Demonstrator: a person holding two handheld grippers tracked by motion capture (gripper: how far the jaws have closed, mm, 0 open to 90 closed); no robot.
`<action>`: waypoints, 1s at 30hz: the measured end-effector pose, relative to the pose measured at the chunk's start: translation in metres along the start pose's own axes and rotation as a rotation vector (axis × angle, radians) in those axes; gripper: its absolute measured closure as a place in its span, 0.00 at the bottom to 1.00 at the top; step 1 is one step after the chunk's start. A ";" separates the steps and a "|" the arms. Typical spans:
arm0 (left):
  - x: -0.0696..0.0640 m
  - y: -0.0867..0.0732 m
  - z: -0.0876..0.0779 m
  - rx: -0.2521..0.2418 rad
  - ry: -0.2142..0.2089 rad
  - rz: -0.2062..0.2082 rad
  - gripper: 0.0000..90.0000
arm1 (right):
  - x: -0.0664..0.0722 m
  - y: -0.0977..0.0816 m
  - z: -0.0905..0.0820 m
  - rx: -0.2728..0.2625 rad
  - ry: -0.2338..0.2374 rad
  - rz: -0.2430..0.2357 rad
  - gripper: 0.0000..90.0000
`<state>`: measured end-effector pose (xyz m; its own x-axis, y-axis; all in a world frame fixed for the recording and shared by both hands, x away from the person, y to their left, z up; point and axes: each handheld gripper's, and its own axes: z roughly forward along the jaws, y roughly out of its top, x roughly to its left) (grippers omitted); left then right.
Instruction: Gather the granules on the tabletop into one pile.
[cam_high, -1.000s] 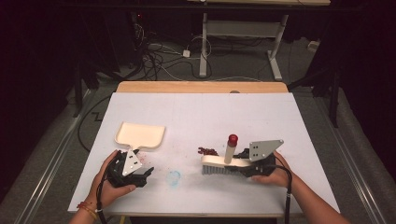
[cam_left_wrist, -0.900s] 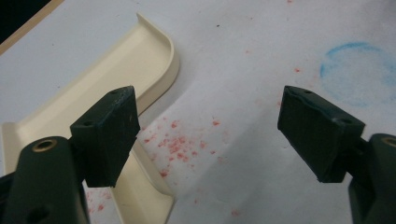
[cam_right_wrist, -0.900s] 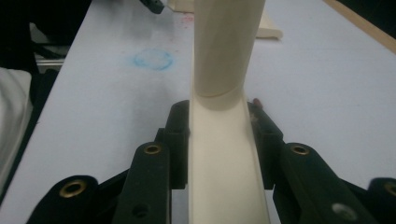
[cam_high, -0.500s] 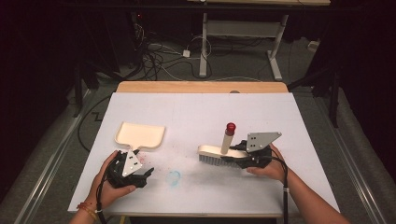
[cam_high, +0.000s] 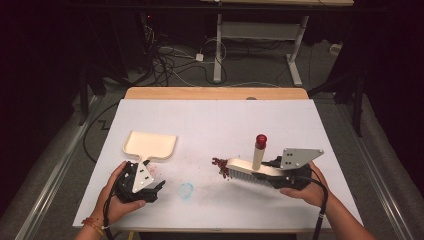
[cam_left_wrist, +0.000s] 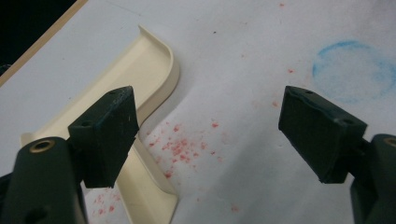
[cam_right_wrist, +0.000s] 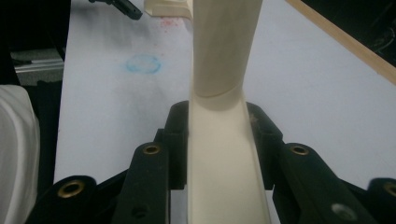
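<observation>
Table (cam_high: 215, 125): white sheet, wooden far edge, faint blue ring (cam_high: 186, 190) near the front.
Dustpan (cam_high: 150, 146): cream, lying flat at left, its handle toward the left claw (cam_high: 154, 186), which is released, jaws wide, one jaw over the handle edge, nothing between them.
Brush (cam_high: 250, 171): cream, right of centre, red-capped post upright; right claw (cam_high: 276, 170) clenched on its handle, bristles down beside the crumbs.
Crumbs (cam_high: 220, 166): dark red heap at the bristle tip; a paler red scatter lies by the dustpan.
Step in hand, as judged: sweeping the heap leftward to the dustpan. Keep bristles low and flat, stroke short, and steady the dustpan first.
Unclear: bristle contact with the table; the dustpan's contents.
</observation>
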<state>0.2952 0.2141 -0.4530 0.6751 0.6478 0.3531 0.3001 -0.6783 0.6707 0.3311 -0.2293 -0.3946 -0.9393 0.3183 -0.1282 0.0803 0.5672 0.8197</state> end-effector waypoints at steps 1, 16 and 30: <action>0.000 0.000 0.000 0.000 0.001 0.003 0.21 | 0.001 -0.002 -0.005 0.007 0.002 0.000 0.75; -0.001 0.007 0.002 -0.020 -0.027 -0.016 0.21 | 0.011 -0.030 -0.051 0.090 0.074 0.102 0.75; -0.015 0.012 0.011 0.020 -0.045 0.040 0.21 | -0.025 -0.045 -0.040 0.170 0.074 0.330 0.74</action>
<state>0.2959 0.1930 -0.4576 0.7159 0.6046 0.3493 0.2859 -0.7102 0.6433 0.3380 -0.2937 -0.4058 -0.8748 0.4524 0.1732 0.4309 0.5635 0.7049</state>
